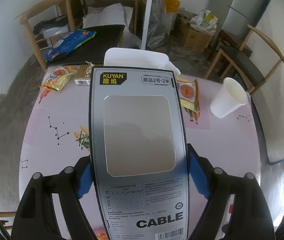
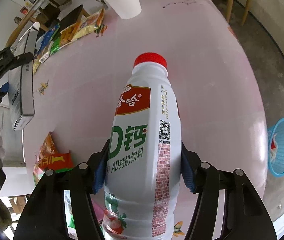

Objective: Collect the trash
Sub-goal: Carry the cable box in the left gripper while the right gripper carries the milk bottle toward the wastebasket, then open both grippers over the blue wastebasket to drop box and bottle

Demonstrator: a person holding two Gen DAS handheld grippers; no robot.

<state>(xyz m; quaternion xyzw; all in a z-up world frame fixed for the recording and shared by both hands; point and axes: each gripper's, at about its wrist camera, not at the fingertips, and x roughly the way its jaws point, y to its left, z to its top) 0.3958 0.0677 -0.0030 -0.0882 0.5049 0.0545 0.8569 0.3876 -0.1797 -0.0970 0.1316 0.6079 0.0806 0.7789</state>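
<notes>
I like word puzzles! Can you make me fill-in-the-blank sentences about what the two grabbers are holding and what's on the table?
1. The left gripper holds a grey box printed with the word ____.
2. The bottle in the right gripper has a ____ cap.
3. The white paper cup stands on the ____ table.

Missing words: CABLE; red; pink

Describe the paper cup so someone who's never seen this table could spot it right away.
Look at the pink table, at the far end away from both grippers. The white paper cup stands there upright and open-topped, apart from the snack wrappers beside it. It is the only plain white item, with no print.
</notes>
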